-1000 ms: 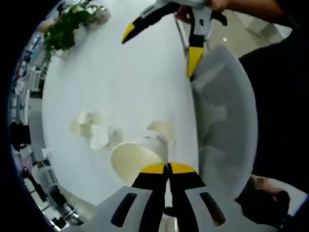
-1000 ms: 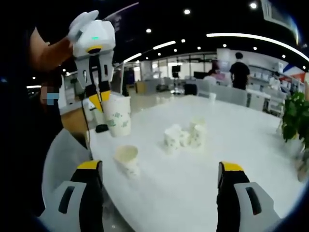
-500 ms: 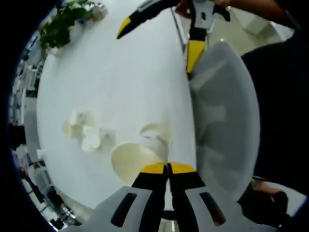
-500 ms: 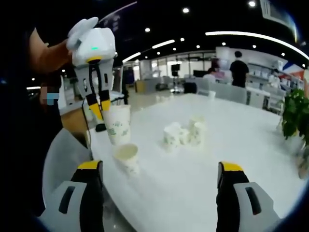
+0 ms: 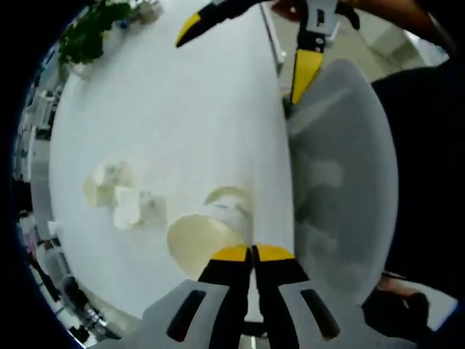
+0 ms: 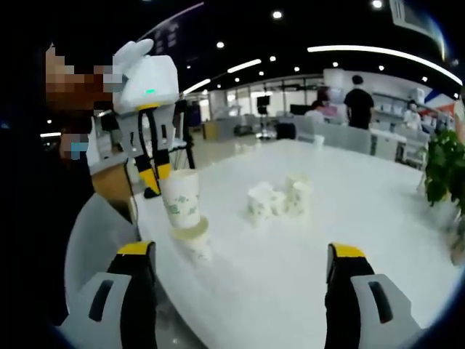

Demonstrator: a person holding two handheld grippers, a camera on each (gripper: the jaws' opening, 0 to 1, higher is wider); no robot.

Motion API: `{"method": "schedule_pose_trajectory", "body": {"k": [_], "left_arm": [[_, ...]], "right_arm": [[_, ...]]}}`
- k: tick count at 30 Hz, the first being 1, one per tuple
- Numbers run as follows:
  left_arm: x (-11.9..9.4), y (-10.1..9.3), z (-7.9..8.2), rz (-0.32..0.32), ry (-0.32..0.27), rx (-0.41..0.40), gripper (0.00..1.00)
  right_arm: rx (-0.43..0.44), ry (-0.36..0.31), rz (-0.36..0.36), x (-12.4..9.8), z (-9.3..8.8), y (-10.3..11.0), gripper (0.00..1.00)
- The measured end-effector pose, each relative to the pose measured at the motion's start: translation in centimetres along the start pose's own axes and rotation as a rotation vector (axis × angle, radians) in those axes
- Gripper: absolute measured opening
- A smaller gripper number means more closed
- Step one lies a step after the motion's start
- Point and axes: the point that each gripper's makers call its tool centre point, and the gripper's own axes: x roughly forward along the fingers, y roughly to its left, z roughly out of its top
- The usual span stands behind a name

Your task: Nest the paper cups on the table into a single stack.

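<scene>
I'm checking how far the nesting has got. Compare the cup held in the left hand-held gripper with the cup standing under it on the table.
The held cup is pinched at its rim by the left hand-held gripper and hangs above the white table; the standing cup rests on the table, ungripped. The held cup's wall shows in full, while the standing cup's mouth is partly covered by the held cup's base. Both are upright white paper cups with green print.

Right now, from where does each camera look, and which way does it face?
Left gripper view: rides on the left gripper, looking down at the white table; its shut jaws pinch the held cup.
Right gripper view: rides on the open right gripper, looking level across the table; a sleeve shows.
Shared: the held cup, the cup under it, the loose cups.
</scene>
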Motion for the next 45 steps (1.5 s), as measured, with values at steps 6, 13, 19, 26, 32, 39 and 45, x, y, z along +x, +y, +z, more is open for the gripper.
{"method": "schedule_pose_trajectory", "body": {"k": [6, 13, 19, 26, 32, 39, 45], "left_arm": [[0.8, 0.0, 0.1, -0.016, -0.003, -0.017, 0.00], [2.0, 0.0, -0.2, -0.036, 0.000, -0.043, 0.00], [2.7, 0.2, -0.1, -0.042, -0.012, -0.061, 0.00], [3.8, 0.0, -0.1, -0.057, -0.011, -0.078, 0.00], [4.6, 0.2, 0.1, -0.055, -0.016, -0.089, 0.00], [5.3, 0.6, 0.5, -0.041, -0.027, -0.105, 0.00], [6.3, 0.0, 0.6, -0.039, -0.036, -0.106, 0.01]], "right_arm": [[0.007, -0.001, -0.002, 0.0, -0.1, 0.1, 0.96], [0.011, 0.004, -0.003, 0.1, -0.4, 0.1, 0.96], [0.017, 0.005, -0.005, 0.1, -0.5, 0.1, 0.95], [0.020, 0.010, -0.004, 0.1, -0.7, 0.2, 0.95], [0.022, 0.011, -0.005, 0.2, -0.8, 0.1, 0.95], [0.026, 0.013, -0.006, 0.3, -0.9, 0.1, 0.95], [0.025, 0.020, -0.005, 0.3, -1.2, 0.1, 0.95]]}}
